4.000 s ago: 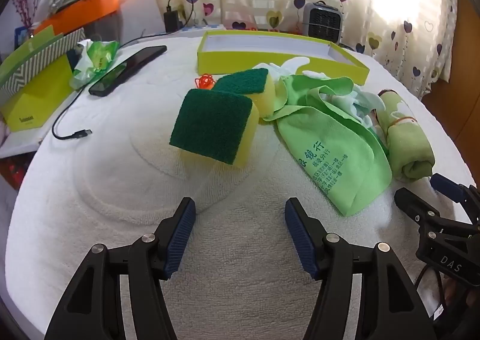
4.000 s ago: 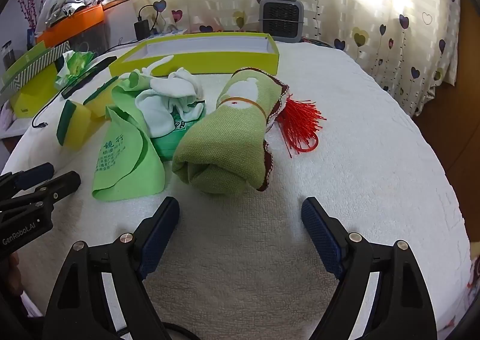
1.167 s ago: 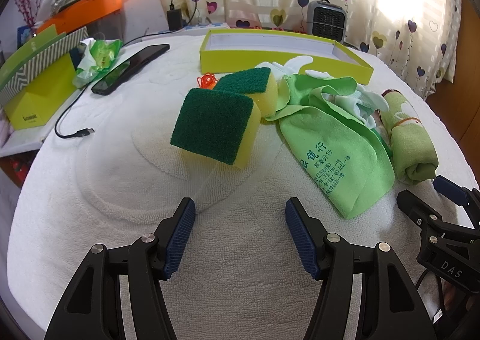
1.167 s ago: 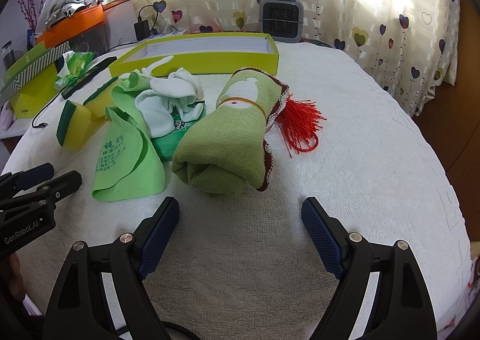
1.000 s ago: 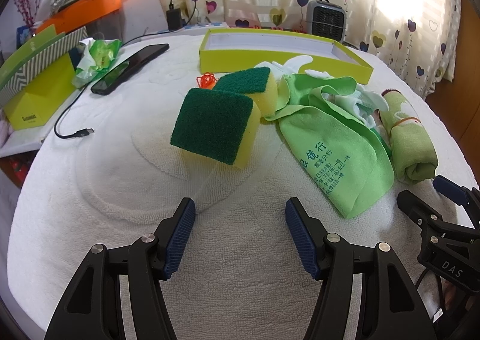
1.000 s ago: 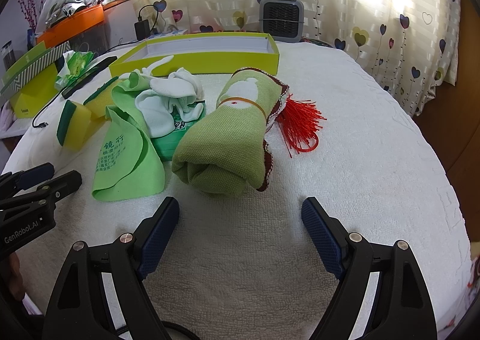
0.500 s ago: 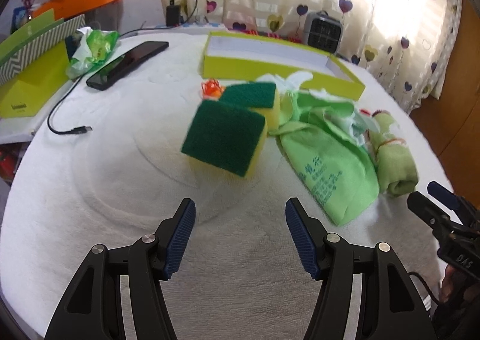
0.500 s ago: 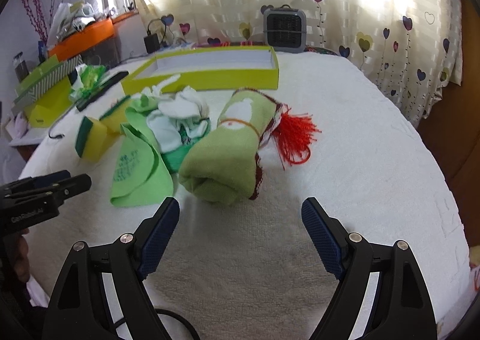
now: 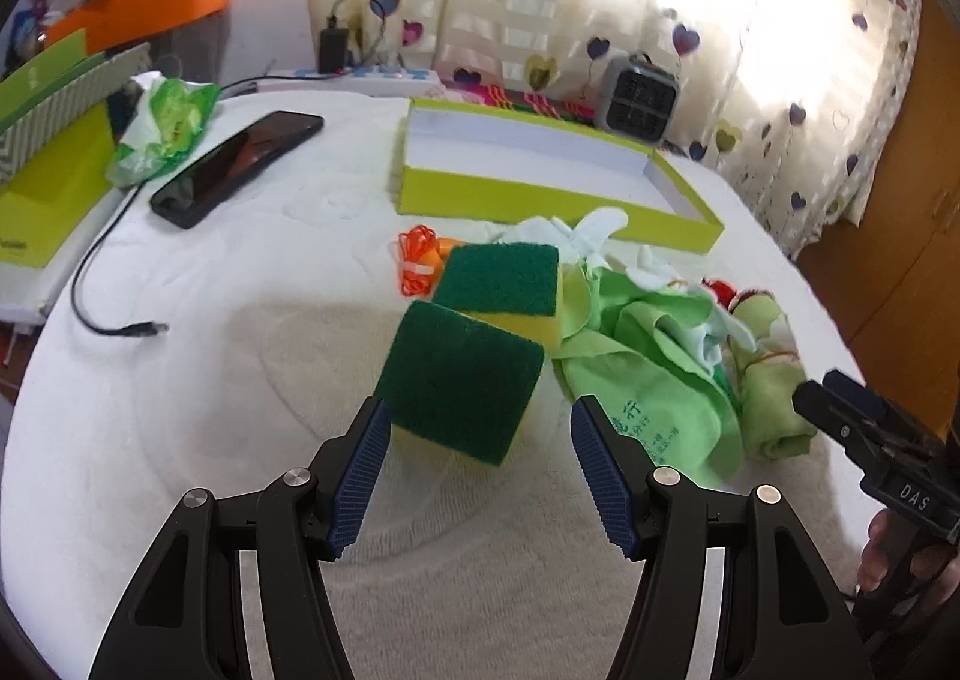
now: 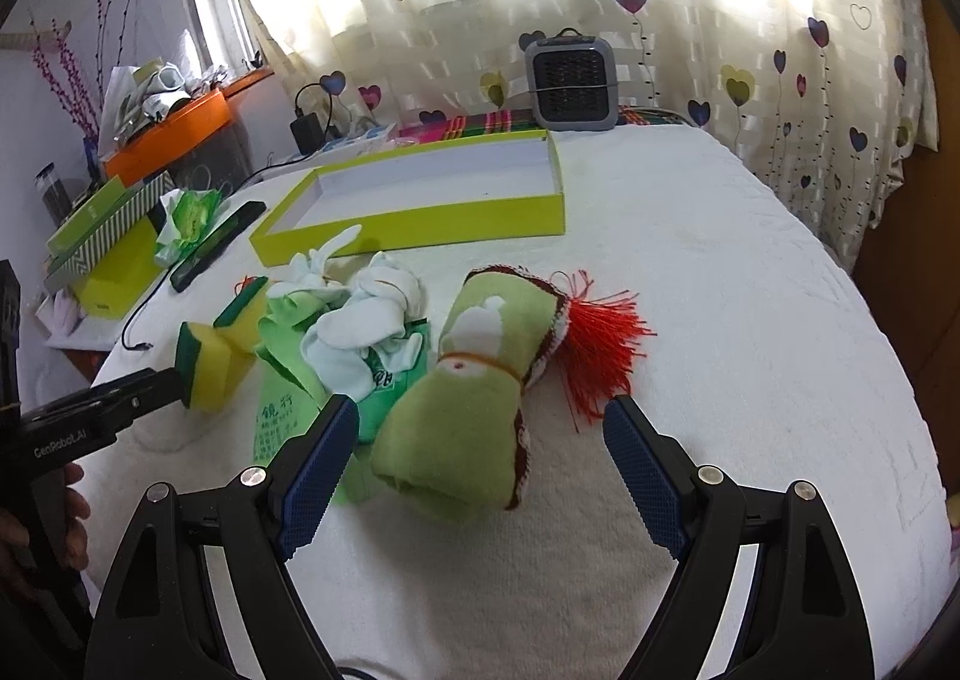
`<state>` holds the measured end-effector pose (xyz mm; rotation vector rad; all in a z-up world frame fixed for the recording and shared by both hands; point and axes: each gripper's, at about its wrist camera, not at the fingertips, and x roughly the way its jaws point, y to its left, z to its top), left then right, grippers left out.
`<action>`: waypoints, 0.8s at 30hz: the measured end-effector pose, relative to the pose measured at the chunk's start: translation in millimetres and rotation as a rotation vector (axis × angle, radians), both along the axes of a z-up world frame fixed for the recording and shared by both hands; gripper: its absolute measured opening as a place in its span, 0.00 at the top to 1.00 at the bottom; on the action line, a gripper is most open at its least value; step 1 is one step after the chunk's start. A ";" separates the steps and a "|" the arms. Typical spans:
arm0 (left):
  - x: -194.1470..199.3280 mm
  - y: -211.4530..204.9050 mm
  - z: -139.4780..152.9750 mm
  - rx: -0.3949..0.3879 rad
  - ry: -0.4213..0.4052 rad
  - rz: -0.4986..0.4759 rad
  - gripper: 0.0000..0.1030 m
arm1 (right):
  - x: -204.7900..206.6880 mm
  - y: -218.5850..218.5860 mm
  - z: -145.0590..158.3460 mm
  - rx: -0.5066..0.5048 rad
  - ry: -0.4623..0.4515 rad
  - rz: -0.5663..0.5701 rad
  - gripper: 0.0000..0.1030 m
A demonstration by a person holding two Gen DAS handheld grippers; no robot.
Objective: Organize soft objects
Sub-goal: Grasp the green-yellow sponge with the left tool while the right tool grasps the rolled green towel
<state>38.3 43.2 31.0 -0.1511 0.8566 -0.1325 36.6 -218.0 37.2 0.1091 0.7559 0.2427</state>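
- My left gripper (image 9: 477, 470) was wide open, low over the white towel-covered table (image 9: 180, 380); the near scouring sponge (image 9: 462, 380), green pad up and yellow foam below, sat at the finger tips, its near-left corner just beside the left pad, nothing clamped.
- My right gripper (image 10: 480, 464) was open too, with the rolled green towel (image 10: 474, 410) partly between the tips, closer to the left finger; could not tell if it touched.
- The towel roll had an orange band around it and a red fringe (image 10: 600, 344) spilling from its far end onto the table.
- Left of the roll lay a light green cloth (image 10: 282, 410) with printed characters, and white socks (image 10: 366, 332) bunched on top of the green pile.
- A second sponge (image 9: 501, 284) lay just behind the first, touching the green cloth.
- An orange cord bundle (image 9: 417, 266) sat just beside that sponge on its far-left.
- Farther back stood a shallow yellow-green box (image 9: 540, 194), white inside, nothing in it.
- A black phone (image 9: 237, 167) and a loose cable end (image 9: 120, 320) lay off to the left.
- At the far edge, a small grey heater (image 10: 570, 80) stood in front of the heart-print curtain (image 10: 750, 20).
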 end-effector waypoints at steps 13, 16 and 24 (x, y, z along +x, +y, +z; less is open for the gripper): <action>24.0 12.7 -12.7 0.042 0.045 0.043 0.39 | 22.2 7.0 -18.1 0.004 0.080 0.013 0.29; 26.2 16.6 -15.7 0.019 0.057 0.050 0.40 | 21.7 8.5 -20.5 -0.002 0.084 0.019 0.37; 23.6 24.1 -15.3 0.007 0.049 0.074 0.59 | 16.7 13.7 -17.6 -0.019 0.058 0.032 0.52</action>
